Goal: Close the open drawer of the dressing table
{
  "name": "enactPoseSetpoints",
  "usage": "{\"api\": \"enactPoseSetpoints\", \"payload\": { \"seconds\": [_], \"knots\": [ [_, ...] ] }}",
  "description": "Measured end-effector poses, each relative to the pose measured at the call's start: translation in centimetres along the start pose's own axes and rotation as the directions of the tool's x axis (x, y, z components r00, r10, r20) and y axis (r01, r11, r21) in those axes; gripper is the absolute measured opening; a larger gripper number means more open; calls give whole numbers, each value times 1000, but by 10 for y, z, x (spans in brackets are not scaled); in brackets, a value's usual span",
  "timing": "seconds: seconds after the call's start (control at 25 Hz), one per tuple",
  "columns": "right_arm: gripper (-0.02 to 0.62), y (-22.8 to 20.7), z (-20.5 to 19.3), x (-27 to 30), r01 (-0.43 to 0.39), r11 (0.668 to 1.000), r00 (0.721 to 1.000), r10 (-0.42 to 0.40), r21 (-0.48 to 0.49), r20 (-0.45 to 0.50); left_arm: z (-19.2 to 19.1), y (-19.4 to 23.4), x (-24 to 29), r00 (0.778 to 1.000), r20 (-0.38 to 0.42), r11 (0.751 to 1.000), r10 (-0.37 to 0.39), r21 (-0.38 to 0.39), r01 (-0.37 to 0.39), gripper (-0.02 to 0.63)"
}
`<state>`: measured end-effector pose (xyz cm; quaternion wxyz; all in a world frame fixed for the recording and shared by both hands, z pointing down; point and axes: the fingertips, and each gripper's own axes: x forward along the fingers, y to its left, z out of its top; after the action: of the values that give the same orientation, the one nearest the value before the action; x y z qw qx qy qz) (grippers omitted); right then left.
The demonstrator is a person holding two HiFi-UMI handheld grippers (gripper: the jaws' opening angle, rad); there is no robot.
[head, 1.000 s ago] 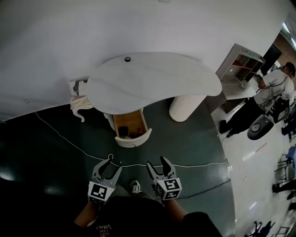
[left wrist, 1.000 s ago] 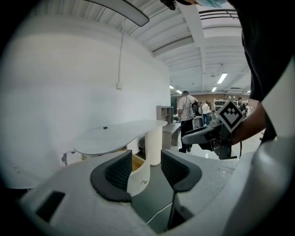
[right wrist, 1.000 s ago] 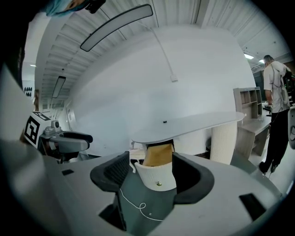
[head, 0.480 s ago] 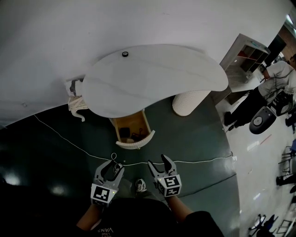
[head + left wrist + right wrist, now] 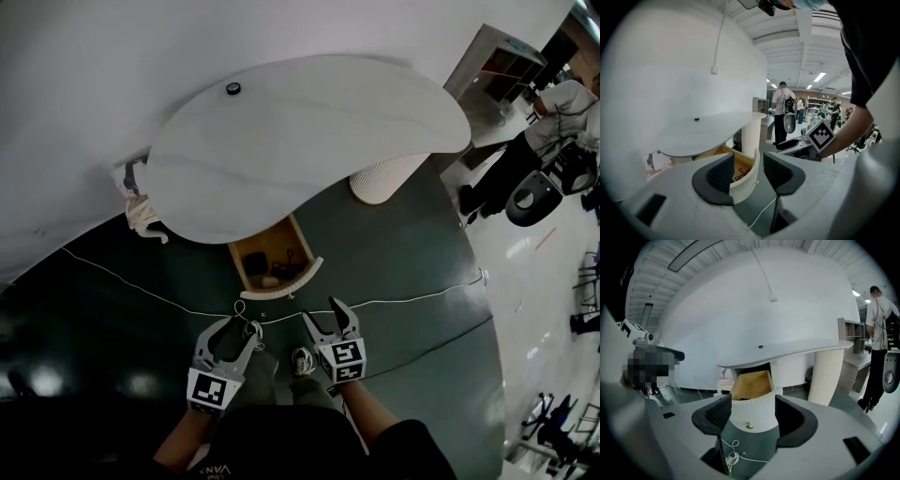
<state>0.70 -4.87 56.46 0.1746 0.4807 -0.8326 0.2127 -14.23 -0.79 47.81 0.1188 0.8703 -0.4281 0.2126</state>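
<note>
The white dressing table (image 5: 309, 131) stands against the wall, with its wooden drawer (image 5: 270, 255) pulled out toward me. The drawer's curved, ribbed white front (image 5: 298, 279) carries a small brass knob (image 5: 749, 426). Small dark items lie inside the drawer. My left gripper (image 5: 232, 336) is open and empty, a short way in front of the drawer and to its left. My right gripper (image 5: 325, 315) is also open and empty, just in front of the drawer's right end. In the right gripper view the drawer front (image 5: 753, 412) shows between the jaws, apart from them.
A white ribbed pedestal (image 5: 382, 180) holds up the table's right end. A white cable (image 5: 178, 302) runs across the dark floor between me and the drawer. A small black object (image 5: 232, 88) sits on the tabletop. A person (image 5: 530, 141) and a shelf unit (image 5: 497, 61) are at far right.
I have moved closer to the table; the drawer now lies just ahead of both grippers. Both grippers stay open.
</note>
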Motion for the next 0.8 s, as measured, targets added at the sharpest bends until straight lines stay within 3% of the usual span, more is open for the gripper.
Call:
{"api": "enactPoseSetpoints", "payload": {
  "seconds": [0.48,0.8],
  "knots": [
    [275,-15,-31,52,30,999,997,-33,-45,-66,-18,22,44,991,-61,992,-117,30,119,189],
    [282,-16,-64,75,7,987,995,-24,-161,-102,-31,28,56,982,-95,984,-165,50,171,189]
  ]
}}
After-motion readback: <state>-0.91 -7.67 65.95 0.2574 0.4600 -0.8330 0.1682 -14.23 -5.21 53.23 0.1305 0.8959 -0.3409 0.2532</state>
